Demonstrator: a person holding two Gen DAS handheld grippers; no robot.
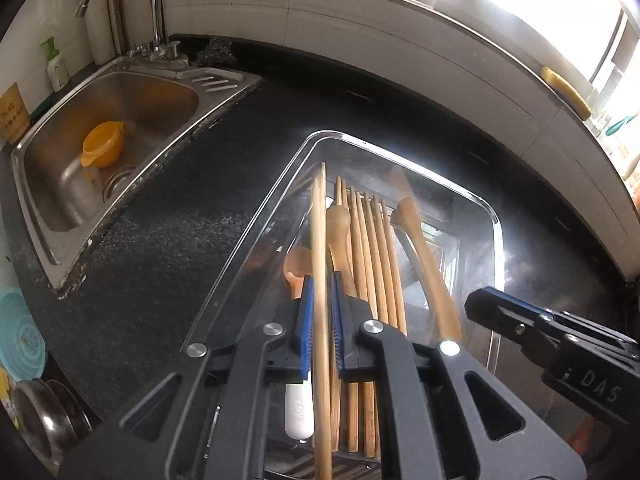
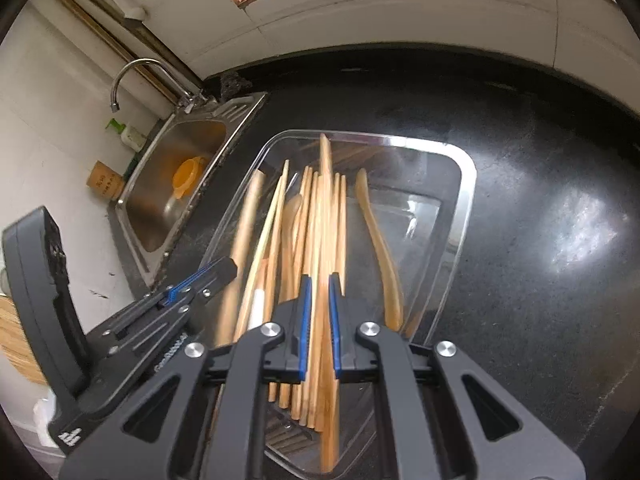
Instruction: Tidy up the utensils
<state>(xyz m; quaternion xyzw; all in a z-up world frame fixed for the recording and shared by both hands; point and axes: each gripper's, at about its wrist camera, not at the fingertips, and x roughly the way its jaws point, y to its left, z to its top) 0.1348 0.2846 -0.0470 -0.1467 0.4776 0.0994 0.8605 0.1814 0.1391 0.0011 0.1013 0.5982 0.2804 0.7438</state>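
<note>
1. On my left, the sink (image 1: 120, 128) with its orange cup (image 1: 102, 144) lay well apart from the work, so I had room to swing that way.
2. My left gripper (image 1: 320, 320) had its fingers (image 1: 306, 320) pinching one long wooden stick (image 1: 320, 240), which pointed forward and down over the clear tray (image 1: 256, 220) on the dark tabletop (image 1: 180, 200). I judged the aim should be a slot parallel to the chopsticks (image 1: 372, 248) already lying there, just beside the wooden spoon (image 1: 338, 224).
3. Lowering slowly seemed wise: the far tip should meet the tray floor first, then the rest could settle flat before I let go.
4. My right gripper (image 2: 318, 320) likewise had its fingers (image 2: 334, 320) clamped on a wooden stick (image 2: 326, 200), poised above the same tray (image 2: 466, 208).
5. The two grippers hung near each other, so I thought one stick should go down at a time, lest they cross or knock the pile askew.
6. Farther right in the tray lay a curved wooden spoon (image 2: 378, 232), apart from the bundle; I meant to leave that side clear.
</note>
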